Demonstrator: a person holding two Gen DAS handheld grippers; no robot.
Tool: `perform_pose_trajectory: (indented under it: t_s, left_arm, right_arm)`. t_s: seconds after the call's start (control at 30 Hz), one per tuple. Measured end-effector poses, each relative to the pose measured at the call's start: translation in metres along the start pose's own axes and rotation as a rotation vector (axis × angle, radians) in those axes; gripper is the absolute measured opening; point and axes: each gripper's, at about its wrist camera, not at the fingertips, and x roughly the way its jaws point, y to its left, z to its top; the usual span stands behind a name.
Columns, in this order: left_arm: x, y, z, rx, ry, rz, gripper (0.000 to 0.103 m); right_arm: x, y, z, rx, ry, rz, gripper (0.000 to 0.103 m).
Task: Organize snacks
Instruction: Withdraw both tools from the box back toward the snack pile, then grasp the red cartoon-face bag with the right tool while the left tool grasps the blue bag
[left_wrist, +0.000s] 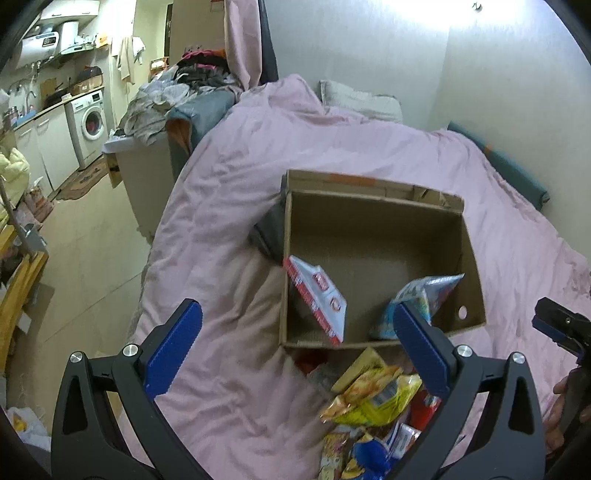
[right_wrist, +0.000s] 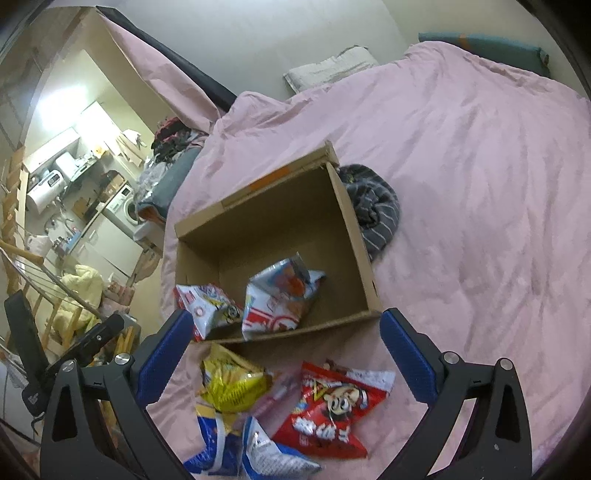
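Crinkled yellow snack bag (right_wrist: 234, 387) and red snack bag (right_wrist: 332, 406) are lying on the pink duvet (right_wrist: 461, 184) before the cardboard box (right_wrist: 347, 206), between the right gripper's (right_wrist: 288, 354) spread, empty fingers; left gripper (left_wrist: 295, 350) is likewise hovering open-fingered.

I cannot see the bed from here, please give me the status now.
Left hand-held gripper open, empty; right hand-held gripper open, empty. Two snack bags in cardboard box; red bag and yellow bag outside on blanket. Nothing blocking.

- The cardboard box (right_wrist: 275, 236) stands open on top; its far half is bare floor.
- Two snack bags (right_wrist: 280, 299) fill its near side.
- Loose packets (right_wrist: 332, 402) crowd the pink blanket (right_wrist: 480, 184) just before it.
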Motion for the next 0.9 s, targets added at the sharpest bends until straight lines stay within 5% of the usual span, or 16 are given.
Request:
perform_pose_trajectory:
  t_s: [0.57, 0.9]
  left_arm:
    - [0.02, -0.004, -0.039, -0.021, 0.207, 0.015, 0.102]
    - [0.025, 0.002, -0.038, -0.067, 0.238, 0.004, 0.102]
  right_arm:
    - [0.025, -0.058, -0.043, 0.207, 0.242, -0.047, 0.103]
    - [0.074, -0.08, -0.065, 0.392, 0.455, -0.053, 0.103]
